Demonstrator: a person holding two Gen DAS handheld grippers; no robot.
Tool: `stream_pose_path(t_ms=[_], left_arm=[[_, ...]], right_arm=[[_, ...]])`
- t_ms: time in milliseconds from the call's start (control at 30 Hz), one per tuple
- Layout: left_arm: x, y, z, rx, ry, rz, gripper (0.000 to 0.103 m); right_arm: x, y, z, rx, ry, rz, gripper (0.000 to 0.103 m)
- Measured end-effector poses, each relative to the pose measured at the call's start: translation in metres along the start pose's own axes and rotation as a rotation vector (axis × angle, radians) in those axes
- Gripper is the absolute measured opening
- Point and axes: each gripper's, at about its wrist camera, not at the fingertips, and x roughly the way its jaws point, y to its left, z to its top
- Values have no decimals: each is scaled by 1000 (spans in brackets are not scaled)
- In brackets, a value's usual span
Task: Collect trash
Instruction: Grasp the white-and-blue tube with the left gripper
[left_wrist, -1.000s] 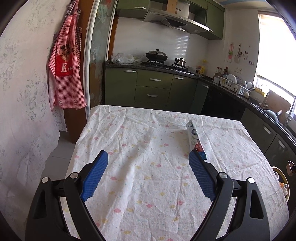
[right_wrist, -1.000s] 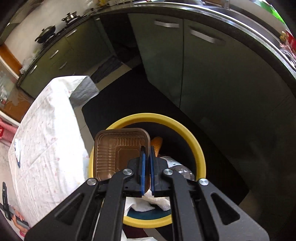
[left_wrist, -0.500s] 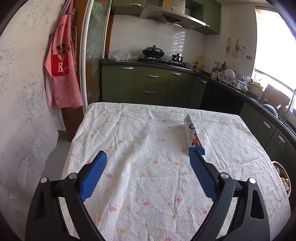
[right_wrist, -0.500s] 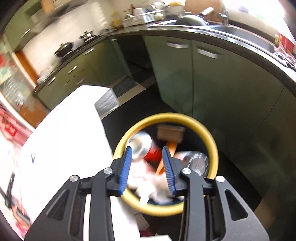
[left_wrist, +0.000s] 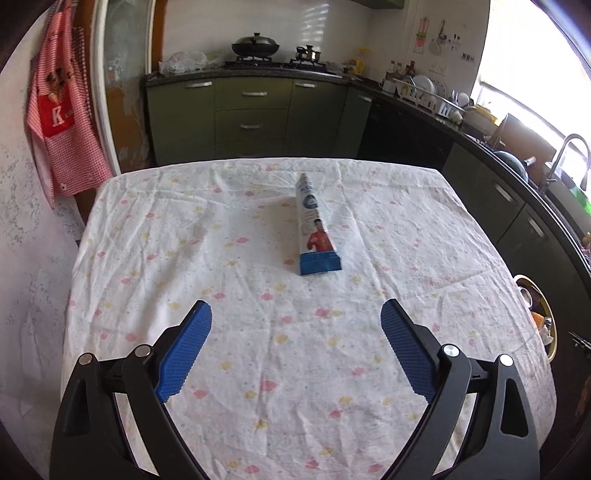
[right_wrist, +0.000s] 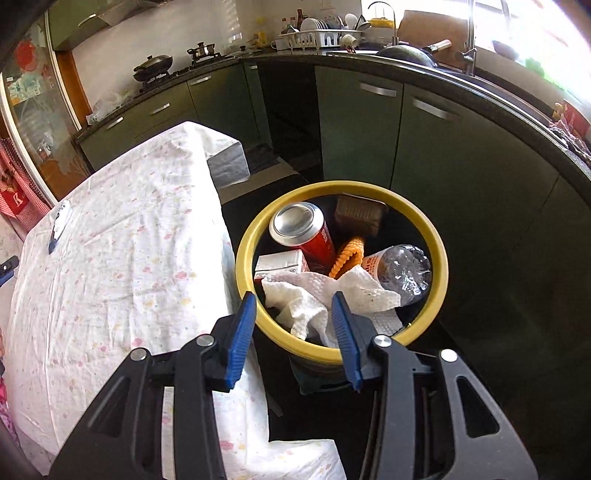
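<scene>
A white and blue tube (left_wrist: 314, 229) lies flat on the flowered tablecloth (left_wrist: 229, 280), ahead of my left gripper (left_wrist: 295, 325), which hangs open and empty above the cloth. The same tube (right_wrist: 59, 225) shows far left in the right wrist view. My right gripper (right_wrist: 293, 306) hovers over the near rim of the yellow-rimmed bin (right_wrist: 441, 266), its jaws opening with nothing between them. Inside the bin lie a brown tray (right_wrist: 360, 216), a red can (right_wrist: 303, 236), a clear bottle (right_wrist: 402, 267), a small carton (right_wrist: 280, 264) and crumpled white paper (right_wrist: 317, 299).
The bin stands on the dark floor just off the table's right edge (right_wrist: 221, 236). Green kitchen cabinets (right_wrist: 399, 136) curve closely behind it. A red checked apron (left_wrist: 62, 122) hangs by the wall left of the table. A stove with pans (left_wrist: 258, 48) is at the back.
My right gripper let go of the brown tray, which now lies in the bin, and its jaws spread apart. The left gripper swung so the tube sits centred ahead of it.
</scene>
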Motion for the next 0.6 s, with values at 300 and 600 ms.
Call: stream_pose_path(t_ms=[300,600], left_arm=[[87,-29,73,-4,166,-6,92],[143,-10,90,-117,269,52,68]], right_arm=[[-5,-11,-10,0,-3,16,44],[-4,-24,-13,24,6,16,45]])
